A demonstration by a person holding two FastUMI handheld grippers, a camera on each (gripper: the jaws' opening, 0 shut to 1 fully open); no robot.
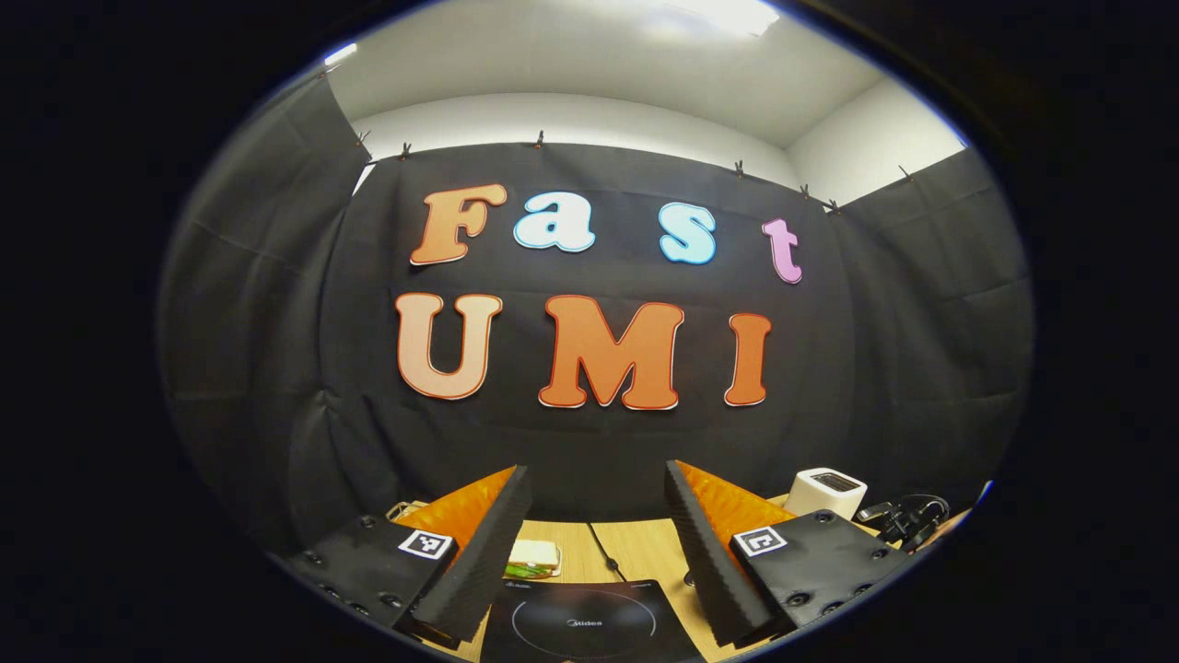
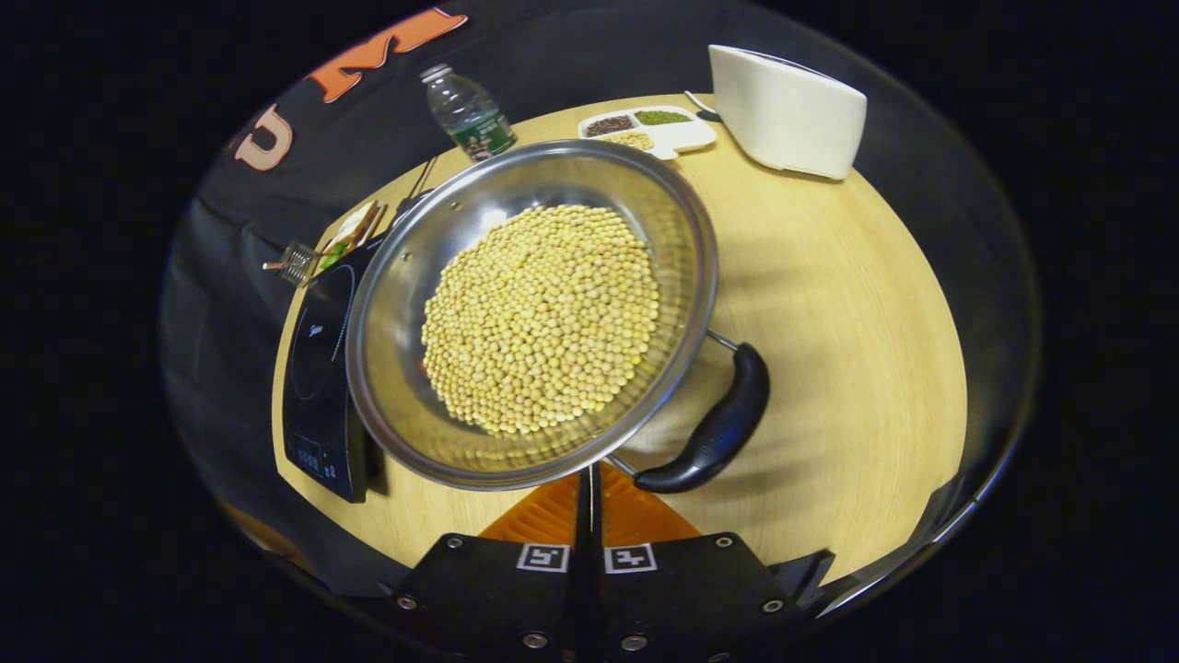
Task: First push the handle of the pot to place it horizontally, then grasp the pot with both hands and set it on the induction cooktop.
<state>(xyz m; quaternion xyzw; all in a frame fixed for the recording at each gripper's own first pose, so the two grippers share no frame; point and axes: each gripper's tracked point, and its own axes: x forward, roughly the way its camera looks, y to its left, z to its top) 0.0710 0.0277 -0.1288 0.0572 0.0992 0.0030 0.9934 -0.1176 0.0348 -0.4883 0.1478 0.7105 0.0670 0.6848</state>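
Observation:
A steel pot (image 2: pixel 405 304) holding yellow soybeans (image 2: pixel 543 318) stands on the wooden table (image 2: pixel 829 304) in the right gripper view. Its curved black handle (image 2: pixel 718 428) juts from the near right side of the rim. My right gripper (image 2: pixel 589 474) is shut with nothing between its fingers, and its tips sit at the pot's near rim, just left of the handle's near end. The black induction cooktop (image 2: pixel 318 368) lies to the pot's left. In the left gripper view my left gripper (image 1: pixel 597 468) is open and raised above the induction cooktop (image 1: pixel 580 622).
A white toaster (image 2: pixel 783 110), a divided tray of grains (image 2: pixel 645 129) and a water bottle (image 2: pixel 470 115) stand at the table's far side. A sandwich (image 2: pixel 355 230) lies behind the cooktop. In the left gripper view, black cables (image 1: pixel 907 516) lie beside the toaster (image 1: pixel 824 491).

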